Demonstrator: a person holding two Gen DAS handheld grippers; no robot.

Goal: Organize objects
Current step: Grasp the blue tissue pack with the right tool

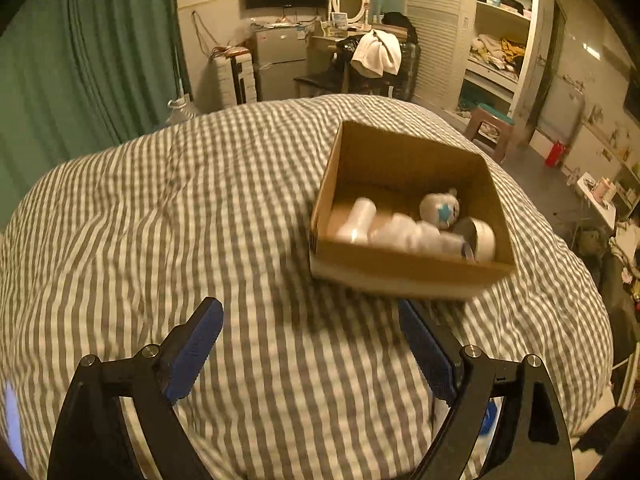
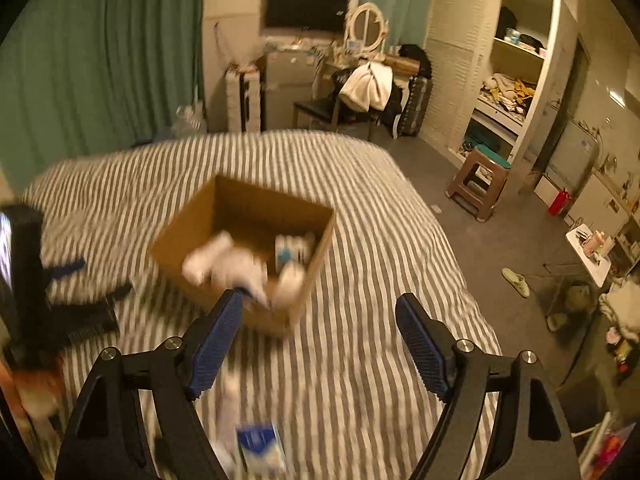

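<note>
Left wrist: striped bedspread (image 1: 180, 220), green curtains (image 1: 80, 60), wardrobe (image 1: 500, 40).

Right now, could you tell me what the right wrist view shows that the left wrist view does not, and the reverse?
Only the right wrist view shows a blurred white and blue packet lying on the bed near the camera, the left hand-held gripper off to the left, and a slipper on the floor.

Only the left wrist view shows a tape roll inside the box.

Both show the open cardboard box of white items on the striped bedding, and an open, empty right hand-held gripper.
</note>
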